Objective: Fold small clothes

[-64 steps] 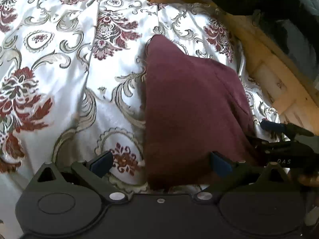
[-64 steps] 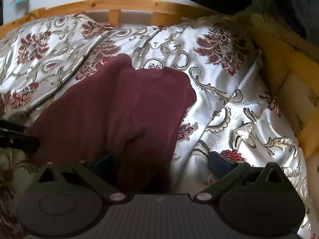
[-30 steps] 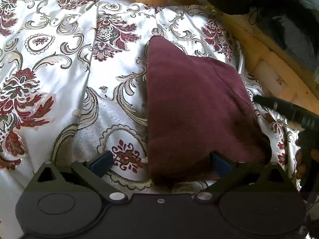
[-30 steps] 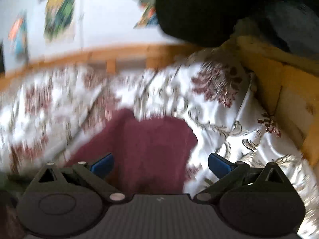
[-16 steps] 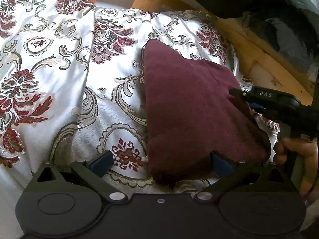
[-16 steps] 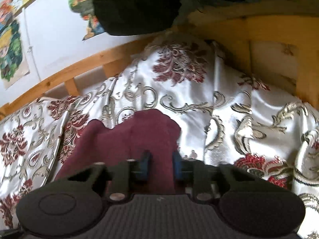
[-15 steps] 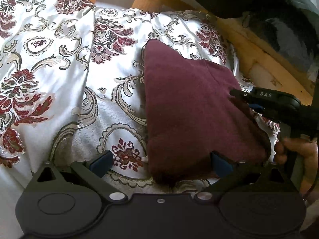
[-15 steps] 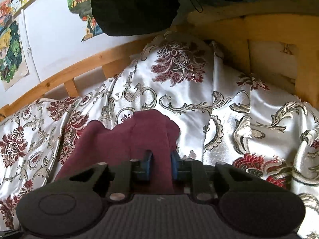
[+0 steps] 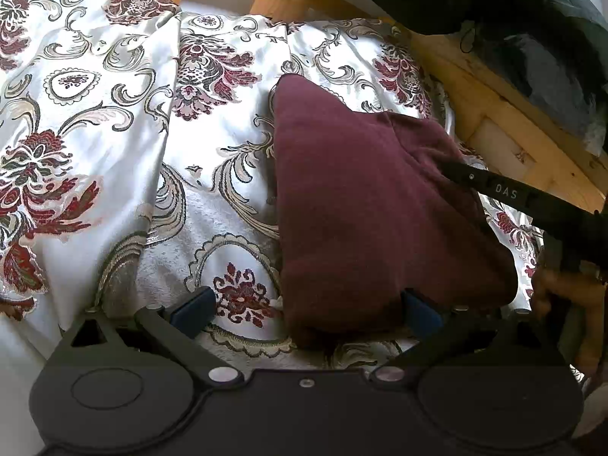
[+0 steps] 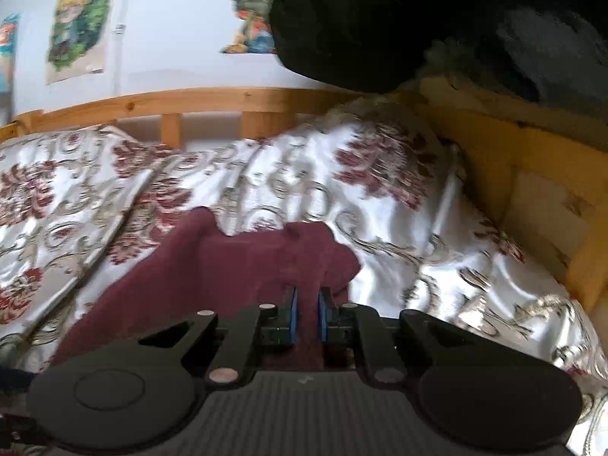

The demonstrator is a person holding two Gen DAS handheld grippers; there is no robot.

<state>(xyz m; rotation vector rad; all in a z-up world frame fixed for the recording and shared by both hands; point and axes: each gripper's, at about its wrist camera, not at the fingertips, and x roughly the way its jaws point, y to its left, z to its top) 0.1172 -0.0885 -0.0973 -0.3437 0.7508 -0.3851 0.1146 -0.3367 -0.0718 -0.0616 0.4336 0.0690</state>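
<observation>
A dark maroon garment (image 9: 364, 205) lies folded on the floral bedspread (image 9: 95, 121). My left gripper (image 9: 304, 304) is open, its blue pads either side of the garment's near corner, low over the bed. My right gripper (image 10: 306, 307) is shut on the garment's right edge (image 10: 266, 262). In the left wrist view the right gripper (image 9: 448, 169) reaches in from the right onto the garment's right fold, held by a hand (image 9: 562, 292).
A wooden bed rail (image 10: 228, 102) runs along the back and a wooden side frame (image 9: 513, 121) along the right. Dark bedding or clothing (image 10: 380, 19) is piled at the back right. Posters (image 10: 79, 19) hang on the wall.
My right gripper closed from wide open onto the garment's right edge and has tilted up a little. The left gripper has stayed open and nearly still.
</observation>
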